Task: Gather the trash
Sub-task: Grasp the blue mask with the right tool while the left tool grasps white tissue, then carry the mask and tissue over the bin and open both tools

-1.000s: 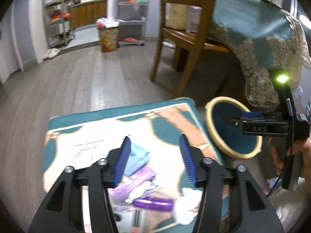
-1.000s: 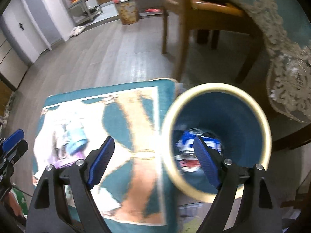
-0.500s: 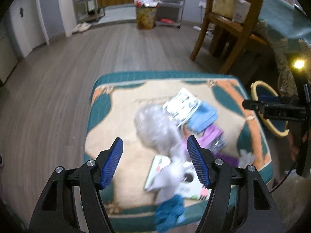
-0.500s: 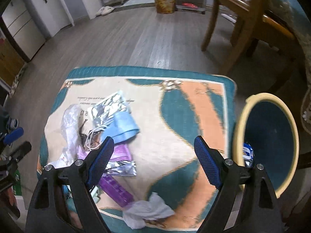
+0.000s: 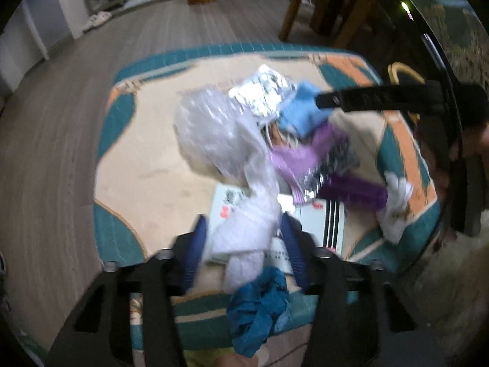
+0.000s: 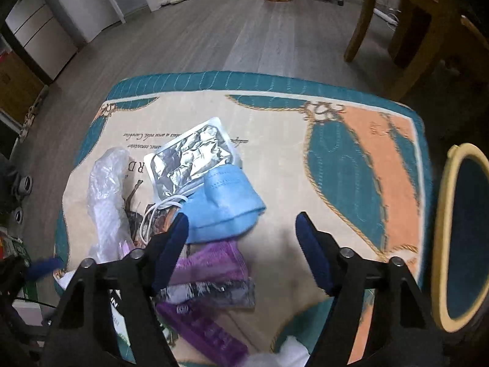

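Trash lies heaped on a teal and peach cushion (image 6: 336,140): a clear plastic bag (image 5: 214,134) (image 6: 107,189), a silver foil pack (image 6: 192,156), a blue face mask (image 6: 226,208), a purple wrapper (image 6: 211,263), a purple tube (image 5: 354,192) and a white tissue (image 5: 394,205). My left gripper (image 5: 244,244) points down at the bag's twisted white end. Its jaws are closing, and the plastic fills the gap from pad to pad. My right gripper (image 6: 241,244) hangs over the mask's lower edge and the purple wrapper; its jaws are closing too, with neither pad pressing on anything.
A blue bin with a yellow rim (image 6: 440,220) stands on the floor at the cushion's right side. A crumpled teal piece (image 5: 259,302) and a white leaflet (image 5: 318,220) lie at the cushion's near edge. Wooden chair legs (image 6: 360,27) stand behind, on grey plank floor.
Both grippers dropped towards the trash heap and their jaws narrowed. The left now has the plastic bag between its pads. The right swung from above the bin to above the mask.
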The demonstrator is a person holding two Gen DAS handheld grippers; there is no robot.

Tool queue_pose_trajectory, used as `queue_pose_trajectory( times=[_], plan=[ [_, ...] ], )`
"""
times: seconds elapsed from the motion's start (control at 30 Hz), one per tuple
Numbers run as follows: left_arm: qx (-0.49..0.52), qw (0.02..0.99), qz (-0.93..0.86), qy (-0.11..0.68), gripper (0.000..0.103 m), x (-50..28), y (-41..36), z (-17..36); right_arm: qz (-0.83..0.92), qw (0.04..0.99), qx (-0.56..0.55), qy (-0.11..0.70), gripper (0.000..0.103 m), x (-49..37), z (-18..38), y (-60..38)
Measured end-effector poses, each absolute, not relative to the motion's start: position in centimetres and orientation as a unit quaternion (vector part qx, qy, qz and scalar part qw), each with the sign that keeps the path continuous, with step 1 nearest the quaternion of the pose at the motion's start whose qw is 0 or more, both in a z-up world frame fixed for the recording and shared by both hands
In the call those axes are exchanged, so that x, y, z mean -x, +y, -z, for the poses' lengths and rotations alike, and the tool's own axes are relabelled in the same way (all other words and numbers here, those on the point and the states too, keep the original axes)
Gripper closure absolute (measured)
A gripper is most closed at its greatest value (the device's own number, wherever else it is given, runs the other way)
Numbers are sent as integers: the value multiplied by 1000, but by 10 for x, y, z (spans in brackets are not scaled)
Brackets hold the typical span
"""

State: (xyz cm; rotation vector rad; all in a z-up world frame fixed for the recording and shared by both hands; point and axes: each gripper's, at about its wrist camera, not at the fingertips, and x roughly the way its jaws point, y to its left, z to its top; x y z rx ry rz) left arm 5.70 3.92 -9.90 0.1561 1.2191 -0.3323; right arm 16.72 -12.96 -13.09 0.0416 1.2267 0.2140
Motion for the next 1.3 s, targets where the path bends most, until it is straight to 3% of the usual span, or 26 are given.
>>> queue_pose_trajectory(
  times=[0.03,0.07,0.1,0.2,0.43,0.73,1.3],
  plan=[
    [-74,800,157,575,82,-57,39,101,-103,808,-17,579,60,-169,135,-128],
    [-72,800,158,575,82,-58,39,100,-107,805,-17,584,70,-170,138,-128],
    [-69,802,159,572,84,-58,40,97,-113,800,-23,588,87,-170,140,-129],
    [-52,817,165,551,85,-60,42,78,-115,804,-38,583,95,-168,132,-132],
    [-22,858,172,484,85,-68,38,21,-120,820,-58,556,96,-153,90,-144],
    [-27,880,183,437,85,-77,17,-18,-126,861,-50,490,96,-120,-5,-192],
    [-77,882,206,418,85,-68,-29,-21,-84,867,-85,483,96,-107,-3,-263]
  ],
)
